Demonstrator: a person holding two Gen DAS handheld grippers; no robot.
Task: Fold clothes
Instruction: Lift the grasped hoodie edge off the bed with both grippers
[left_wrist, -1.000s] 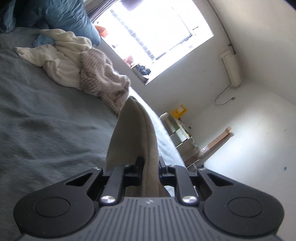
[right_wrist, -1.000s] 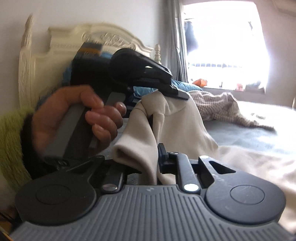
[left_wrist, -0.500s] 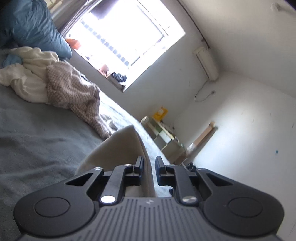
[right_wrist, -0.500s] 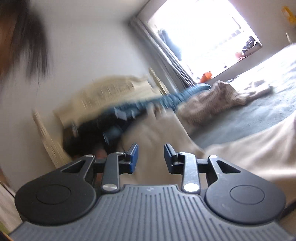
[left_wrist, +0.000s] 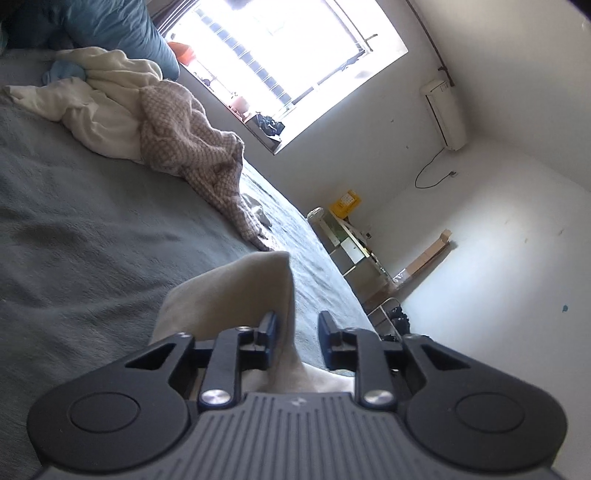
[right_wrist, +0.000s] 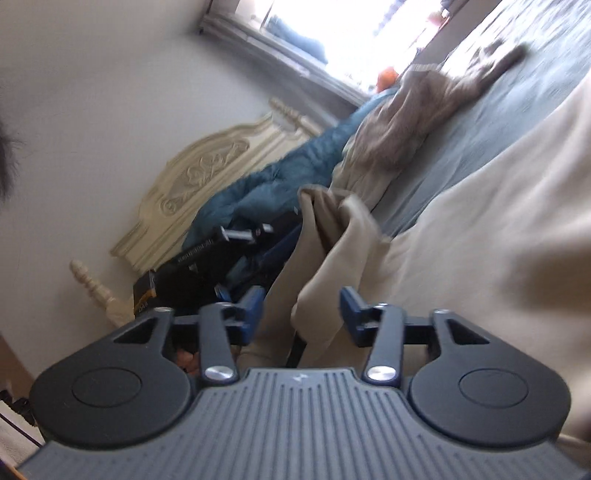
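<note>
A beige garment (left_wrist: 236, 295) lies on the grey-blue bed cover, one fold rising just ahead of my left gripper (left_wrist: 295, 328). The left jaws stand apart, with cloth brushing the left finger but not clamped. In the right wrist view the same beige garment (right_wrist: 480, 221) spreads wide over the bed at right, with a bunched fold standing up ahead. My right gripper (right_wrist: 301, 314) is open, the fold loose between its blue pads (right_wrist: 255, 306). The other handheld gripper (right_wrist: 207, 254) shows dark behind the fold.
A pile of cream and checked pinkish clothes (left_wrist: 155, 122) lies further up the bed, by a blue pillow (left_wrist: 110, 26). A cream carved headboard (right_wrist: 207, 177) stands at left. The bed edge, shelves (left_wrist: 351, 251) and a bright window lie to the right.
Both grippers have let go of the beige garment and opened. The cloth dropped from raised to lying on the bed. The right gripper swung and tilted sharply.
</note>
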